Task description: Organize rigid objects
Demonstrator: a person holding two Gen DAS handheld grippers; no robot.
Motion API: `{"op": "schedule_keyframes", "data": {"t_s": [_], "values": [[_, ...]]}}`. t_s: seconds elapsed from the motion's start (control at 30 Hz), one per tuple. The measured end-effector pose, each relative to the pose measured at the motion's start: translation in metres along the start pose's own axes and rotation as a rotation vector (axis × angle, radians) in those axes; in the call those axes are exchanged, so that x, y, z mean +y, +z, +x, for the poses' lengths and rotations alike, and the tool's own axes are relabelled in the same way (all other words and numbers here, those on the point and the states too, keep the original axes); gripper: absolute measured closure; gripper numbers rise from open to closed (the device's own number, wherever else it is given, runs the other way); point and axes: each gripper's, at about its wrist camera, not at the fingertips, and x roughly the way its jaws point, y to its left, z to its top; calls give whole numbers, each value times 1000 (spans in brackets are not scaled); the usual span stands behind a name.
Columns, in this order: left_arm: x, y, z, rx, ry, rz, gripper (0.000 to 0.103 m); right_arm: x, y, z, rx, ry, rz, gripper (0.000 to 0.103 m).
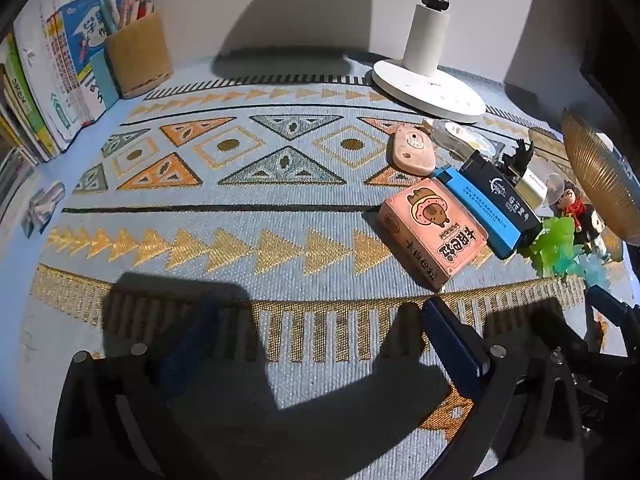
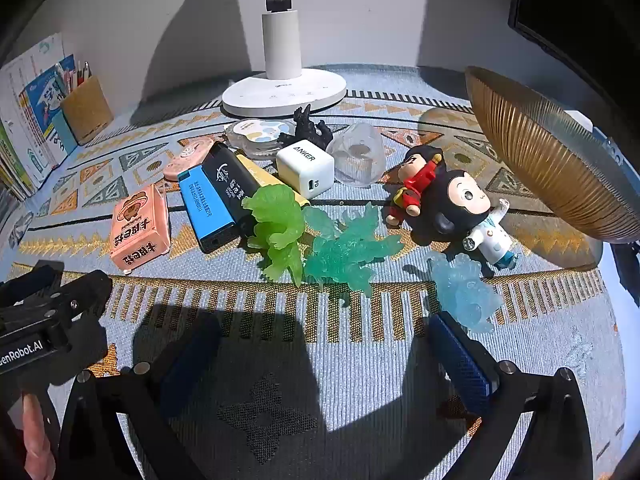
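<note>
1. Right wrist view shows the right tool (image 2: 320, 356) held wide apart and empty above the patterned desk (image 2: 320, 400); the left tool (image 1: 316, 340) is likewise spread and holds nothing.
2. Rigid objects lie in a crowded cluster ahead: a pink box (image 2: 138, 226), a blue lighter (image 2: 206, 210), a black lighter (image 2: 232, 182), a white Anker charger (image 2: 306, 170), a green figurine (image 2: 280, 228), a teal figurine (image 2: 348, 252) and a pale blue figurine (image 2: 466, 290).
3. All look light and stiff. The box and charger offer flat opposite faces, probably the surest hold; the lighters seem smooth, so gripping across their long sides is best.
4. Translucent figurines have thin limbs that may snap or slip; take them at the torso.
5. A monkey doll (image 2: 468, 212) and a red doll (image 2: 416, 184) lie touching, so lifting one may drag the other.
6. A ribbed golden bowl (image 2: 552, 160) tilts at the right, near the dolls; the lamp base (image 2: 284, 94) stands behind the cluster.
</note>
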Motion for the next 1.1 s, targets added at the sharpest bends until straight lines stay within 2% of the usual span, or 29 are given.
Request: {"op": "schedule_keyframes", "data": {"t_s": [0.07,0.13,0.17,0.2,0.3,0.37,0.47,0.53,0.6,0.7,0.77,0.83,0.93,1.1], "values": [[-1,-2,-3,4,-4,9,1,1,1,0,21,-11,18,0],[2,-10,-10,3,-27,-2,1,3,2,-2,115,-17,15,0],[5,-15,-16,-6,-29,-14,1,2,0,-4,133,-8,26,0],[6,-23,-25,-11,-14,16,2,3,-4,-7,139,-10,20,0],[0,-31,-58,-57,3,54,2,1,-18,-14,169,14,-6,0],[-4,-35,-85,-107,10,85,2,-3,-28,-24,189,9,24,0],[-14,-37,-122,-180,39,103,1,-14,-46,-69,60,-9,84,0],[-16,-40,-148,-223,38,101,1,-18,-55,-117,-106,-58,88,0],[-23,-42,-178,-280,32,97,1,-16,-57,-156,-233,-96,78,0],[-31,-53,-204,-344,51,112,1,-20,-52,-189,-320,-85,78,0],[-40,-63,-212,-373,58,116,1,-18,-56,-197,-331,-72,80,0],[-47,-73,-214,-388,72,106,1,-20,-60,-196,-302,-76,72,0],[-51,-86,-210,-385,56,89,1,-24,-69,-193,-268,-83,83,0],[-59,-94,-214,-408,66,79,1,-28,-80,-202,-283,-99,111,0]]}}
